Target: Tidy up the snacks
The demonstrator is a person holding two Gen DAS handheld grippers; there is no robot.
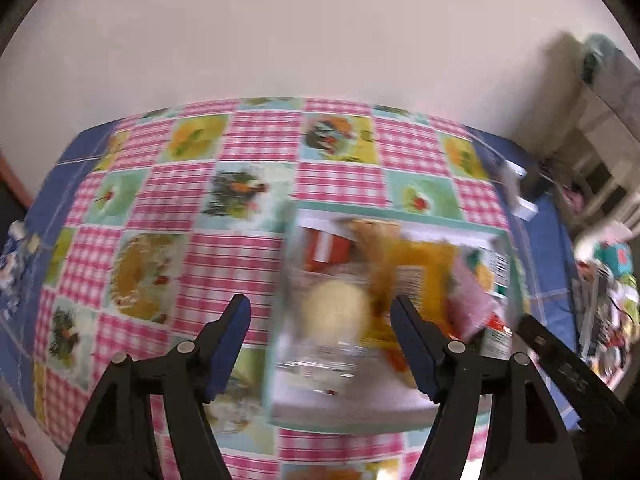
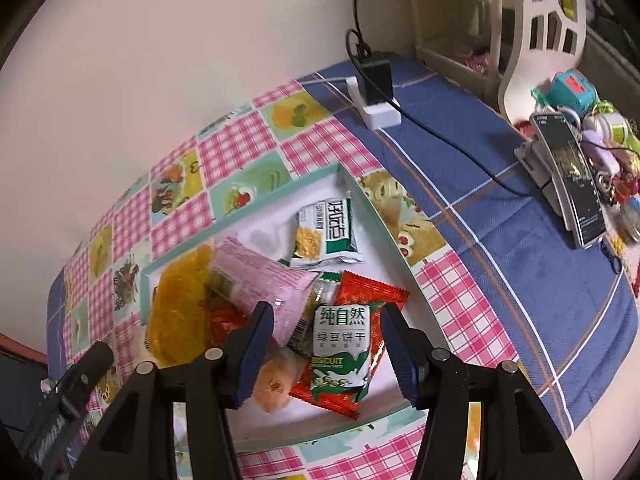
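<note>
Right wrist view gives the clearest labels: a green-and-white biscuit pack (image 2: pixel 340 354) reads "BISCUIT" under large Chinese characters, and it lies on a red wrapper (image 2: pixel 374 292) in the mint-rimmed white tray (image 2: pixel 256 204). A second green-and-white pack (image 2: pixel 326 234) with Chinese lettering sits farther back in the tray, apart from the pile. A pink packet (image 2: pixel 262 280) leans across a yellow-orange bag (image 2: pixel 178 304), and a round pale bun (image 2: pixel 272 386) lies at the near side.

The right gripper (image 2: pixel 326 350) points steeply down over the tray, its blue-padded jaws apart, with the biscuit pack showing in the gap but no pad pressing on it. In the blurred left wrist view the left gripper (image 1: pixel 320 344) is also tilted downward with its jaws spread wide and nothing clamped, the tray's left edge below it.

The tray rests on a pink checked tablecloth (image 2: pixel 236 140) with fruit squares, laid over a blue cloth (image 2: pixel 520 248). A white power strip (image 2: pixel 374 110) with a black plug stands by the cream wall, and a phone (image 2: pixel 572 178) leans on a stand.
</note>
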